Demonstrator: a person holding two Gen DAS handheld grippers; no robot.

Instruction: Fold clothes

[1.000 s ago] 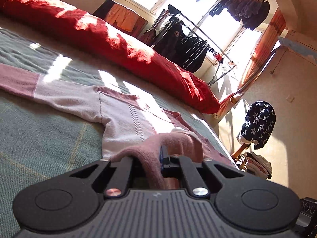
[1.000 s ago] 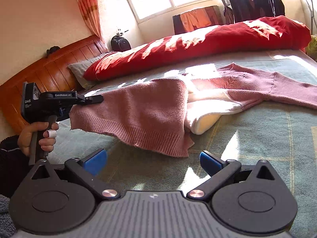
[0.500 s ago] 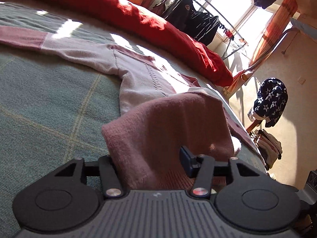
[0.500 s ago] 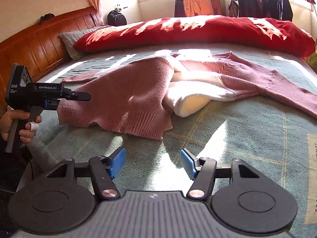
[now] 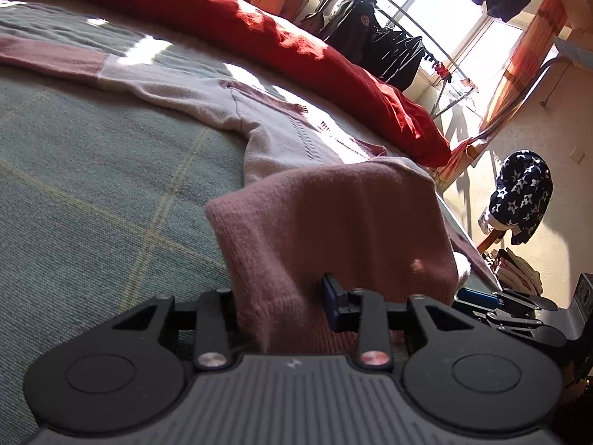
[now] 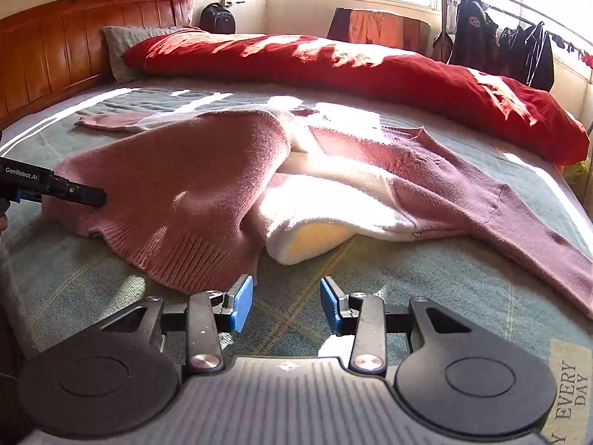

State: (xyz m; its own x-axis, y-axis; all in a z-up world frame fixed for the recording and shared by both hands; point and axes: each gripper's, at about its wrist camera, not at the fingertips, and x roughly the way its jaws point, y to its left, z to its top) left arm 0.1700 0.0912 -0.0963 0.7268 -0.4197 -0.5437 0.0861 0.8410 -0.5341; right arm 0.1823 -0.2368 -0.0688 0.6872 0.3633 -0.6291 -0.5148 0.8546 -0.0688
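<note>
A pink sweater (image 6: pixel 178 185) with cream panels lies on the bed, its lower half folded back toward the left so the cream inside (image 6: pixel 315 230) shows. One sleeve (image 6: pixel 537 244) stretches right; the other (image 6: pixel 111 120) lies at the far left. My left gripper (image 5: pixel 278 296) is open, and the ribbed hem of the sweater (image 5: pixel 333 222) is draped loosely between its fingers. From the right wrist view the left gripper (image 6: pixel 89 196) rests at the fold's left edge. My right gripper (image 6: pixel 285 296) is open over the bedspread just in front of the hem, holding nothing; the right gripper (image 5: pixel 478 294) also shows low at the right of the left wrist view.
The green plaid bedspread (image 6: pixel 407 270) covers the bed. A red duvet (image 6: pixel 370 70) runs along the far side, with a wooden headboard (image 6: pixel 55 44) on the left. A clothes rack (image 6: pixel 500 44) stands by the window. A chair with a star-print garment (image 5: pixel 519 200) stands beyond the bed's edge.
My left gripper, shut on the hem a second ago, has opened, and the folded half has settled onto the bed. My right gripper has moved in closer to the hem.
</note>
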